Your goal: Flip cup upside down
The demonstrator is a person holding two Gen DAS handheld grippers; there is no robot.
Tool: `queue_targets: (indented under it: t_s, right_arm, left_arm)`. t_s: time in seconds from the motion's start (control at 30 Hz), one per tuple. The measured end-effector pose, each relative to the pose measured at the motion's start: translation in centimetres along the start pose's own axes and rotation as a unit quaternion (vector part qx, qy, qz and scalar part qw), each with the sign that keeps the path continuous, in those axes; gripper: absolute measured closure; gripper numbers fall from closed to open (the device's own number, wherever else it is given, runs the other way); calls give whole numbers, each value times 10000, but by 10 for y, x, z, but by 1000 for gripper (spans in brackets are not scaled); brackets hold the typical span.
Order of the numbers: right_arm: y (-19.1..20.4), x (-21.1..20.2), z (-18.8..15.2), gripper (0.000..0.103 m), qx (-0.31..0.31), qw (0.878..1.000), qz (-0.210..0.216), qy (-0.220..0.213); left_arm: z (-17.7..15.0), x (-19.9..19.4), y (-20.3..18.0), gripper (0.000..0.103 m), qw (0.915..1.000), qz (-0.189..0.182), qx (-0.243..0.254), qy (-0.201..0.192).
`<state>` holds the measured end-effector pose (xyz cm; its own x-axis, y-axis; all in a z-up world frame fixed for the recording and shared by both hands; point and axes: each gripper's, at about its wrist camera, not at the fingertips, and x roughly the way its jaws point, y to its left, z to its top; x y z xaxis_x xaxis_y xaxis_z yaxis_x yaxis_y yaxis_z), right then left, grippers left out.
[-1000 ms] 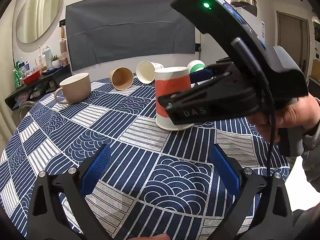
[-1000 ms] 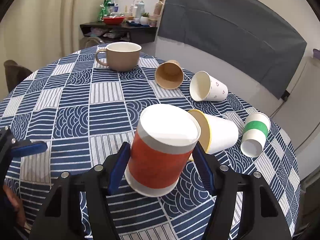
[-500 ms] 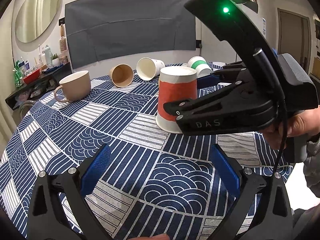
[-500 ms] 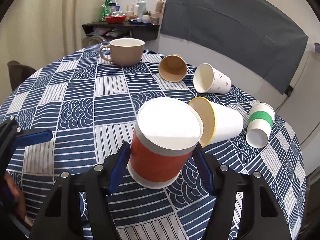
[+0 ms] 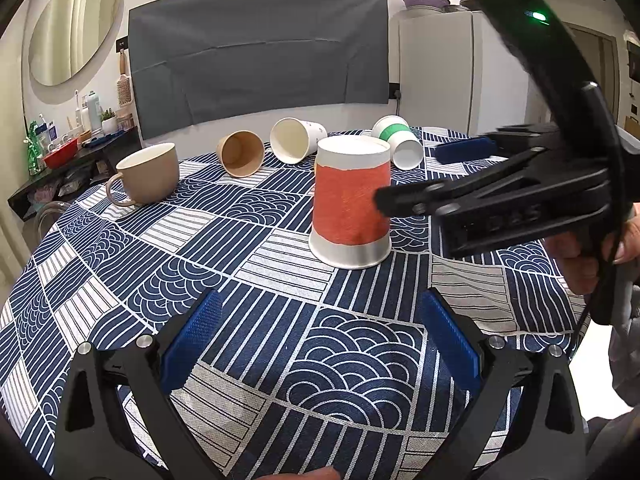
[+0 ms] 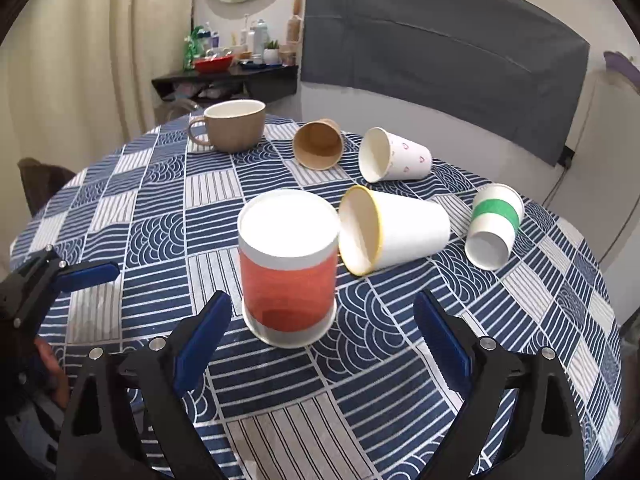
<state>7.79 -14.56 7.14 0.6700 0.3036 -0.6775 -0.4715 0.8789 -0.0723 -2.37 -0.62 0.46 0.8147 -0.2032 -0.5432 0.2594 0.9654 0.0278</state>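
Note:
The orange paper cup (image 6: 288, 268) stands upside down on the patterned tablecloth (image 6: 168, 216), rim down and white base up; it also shows in the left wrist view (image 5: 351, 204). My right gripper (image 6: 320, 340) is open and empty, its blue pads just short of the cup on either side. In the left wrist view the right gripper (image 5: 448, 172) shows at the cup's right side. My left gripper (image 5: 320, 344) is open and empty, low over the cloth in front of the cup.
A beige mug (image 6: 234, 124) stands upright at the back left. A brown cup (image 6: 318, 146), a white heart-print cup (image 6: 394, 156), a yellow-rimmed white cup (image 6: 394, 230) and a green-banded cup (image 6: 494, 226) lie on their sides behind and right of the orange cup.
My right gripper opened and let go of the orange cup, then drew back. The cup now stands upside down on the cloth. The left gripper stayed open.

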Motion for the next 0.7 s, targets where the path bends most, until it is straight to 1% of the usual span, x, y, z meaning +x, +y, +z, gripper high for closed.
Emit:
queue_targets:
  t_s: [0.07,0.33,0.5,0.6,0.7]
  right_arm:
    - [-6,-3,-6,15,85,9999,27,-77]
    - [-27,-10,-33,13,447,9988,115,-157]
    - [-34,-12,-44,13,577,9980,206,-170]
    - [-38,-13,-52,13,682,9970,284,-230]
    - [-39,-17,-58,13,728,9964,270,-347]
  left_arm:
    - [0,1,1,6,10000,16,-28,24]
    - [1,2,1,6,9999,105,-72,72]
    - [1,4,2,6,9998,113,-102,122]
    - [1,4,3,6,9998,118,-131,103]
    - [0,3,3,6,9998,138,-139,74]
